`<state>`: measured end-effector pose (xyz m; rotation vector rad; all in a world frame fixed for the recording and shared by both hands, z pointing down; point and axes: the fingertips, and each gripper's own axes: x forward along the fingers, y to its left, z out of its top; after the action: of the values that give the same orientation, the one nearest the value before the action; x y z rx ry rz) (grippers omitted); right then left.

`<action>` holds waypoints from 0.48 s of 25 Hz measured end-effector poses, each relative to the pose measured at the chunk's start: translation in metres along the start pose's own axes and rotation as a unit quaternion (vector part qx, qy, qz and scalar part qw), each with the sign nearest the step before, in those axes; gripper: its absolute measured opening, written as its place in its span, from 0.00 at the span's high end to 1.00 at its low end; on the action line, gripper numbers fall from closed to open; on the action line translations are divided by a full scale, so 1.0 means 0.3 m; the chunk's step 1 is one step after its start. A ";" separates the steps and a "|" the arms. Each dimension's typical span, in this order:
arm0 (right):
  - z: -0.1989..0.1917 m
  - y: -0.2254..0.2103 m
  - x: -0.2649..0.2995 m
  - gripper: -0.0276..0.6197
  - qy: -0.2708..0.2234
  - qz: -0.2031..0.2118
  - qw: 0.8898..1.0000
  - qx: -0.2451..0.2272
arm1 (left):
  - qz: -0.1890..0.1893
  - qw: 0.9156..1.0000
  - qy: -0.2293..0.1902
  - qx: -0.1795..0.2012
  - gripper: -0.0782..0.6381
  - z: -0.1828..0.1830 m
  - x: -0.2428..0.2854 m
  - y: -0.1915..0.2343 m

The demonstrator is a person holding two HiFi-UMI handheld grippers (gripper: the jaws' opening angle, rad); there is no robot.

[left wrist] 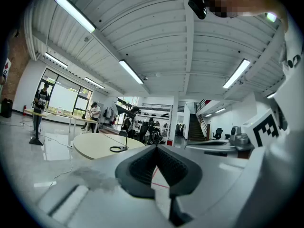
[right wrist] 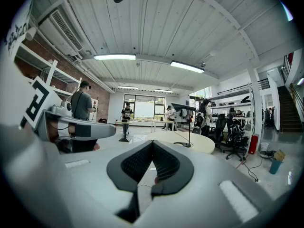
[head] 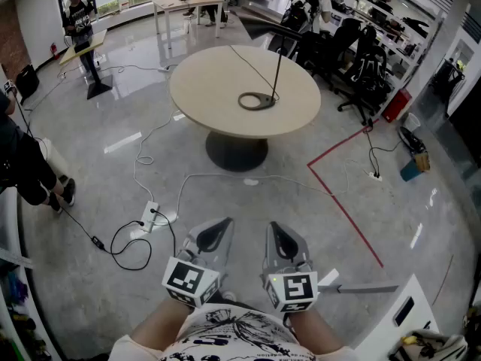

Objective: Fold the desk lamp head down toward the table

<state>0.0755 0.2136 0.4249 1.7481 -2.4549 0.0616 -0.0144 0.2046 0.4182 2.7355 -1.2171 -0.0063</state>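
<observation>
The black desk lamp stands upright on the round beige table [head: 214, 107], far ahead of me. Its ring base [head: 257, 101] lies flat, a thin stem [head: 278, 66] rises from it, and the flat head [head: 264, 27] juts out level at the top. A thin cord [head: 252, 68] runs across the tabletop. The same lamp shows small in the left gripper view [left wrist: 124, 127] and the right gripper view [right wrist: 188, 125]. My left gripper [head: 219, 230] [left wrist: 156, 147] and right gripper [head: 279, 233] [right wrist: 152, 143] hang side by side close to my body, well short of the table. Both are shut and hold nothing.
Cables and a white power strip [head: 150, 216] lie on the glossy floor between me and the table. Red floor tape [head: 340, 201] runs to the right. Office chairs [head: 361, 66] crowd the back right. People stand at the left [head: 30, 164] and far back [head: 79, 17]. White furniture [head: 398, 314] sits at the lower right.
</observation>
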 end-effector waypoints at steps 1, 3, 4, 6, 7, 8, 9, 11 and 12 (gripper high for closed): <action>-0.005 0.000 -0.001 0.95 0.000 0.000 1.000 0.001 | 0.000 1.000 0.000 0.000 0.89 -0.004 0.000 -0.001; -0.012 0.000 -0.004 0.95 0.001 0.000 1.000 0.001 | 0.001 1.000 0.002 -0.001 0.89 -0.010 -0.002 -0.003; -0.013 0.001 -0.007 0.95 0.002 0.000 1.000 0.001 | 0.002 1.000 0.003 -0.002 0.89 -0.012 -0.004 -0.006; -0.012 -0.001 -0.012 0.95 0.005 0.001 1.000 -0.001 | 0.001 1.000 0.006 -0.004 0.89 -0.013 -0.006 -0.015; -0.014 -0.005 -0.013 0.95 0.007 0.001 1.000 -0.001 | 0.000 1.000 0.008 -0.005 0.89 -0.015 -0.005 -0.020; -0.017 -0.011 -0.013 0.95 0.008 -0.001 1.000 -0.001 | -0.002 1.000 0.010 -0.005 0.89 -0.020 -0.002 -0.024; -0.022 -0.017 -0.014 0.95 0.009 -0.003 1.000 0.000 | -0.003 1.000 0.012 -0.006 0.89 -0.027 0.000 -0.027; -0.030 -0.033 -0.015 0.95 0.008 -0.010 1.000 0.004 | -0.005 1.000 0.015 -0.007 0.89 -0.043 0.005 -0.030; -0.033 -0.041 -0.016 0.95 0.006 -0.014 1.000 0.008 | -0.005 1.000 0.017 -0.008 0.89 -0.050 0.008 -0.031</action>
<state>0.0895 0.2152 0.4336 1.7825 -2.4280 0.0896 -0.0049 0.2109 0.4319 2.7162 -1.1877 0.0289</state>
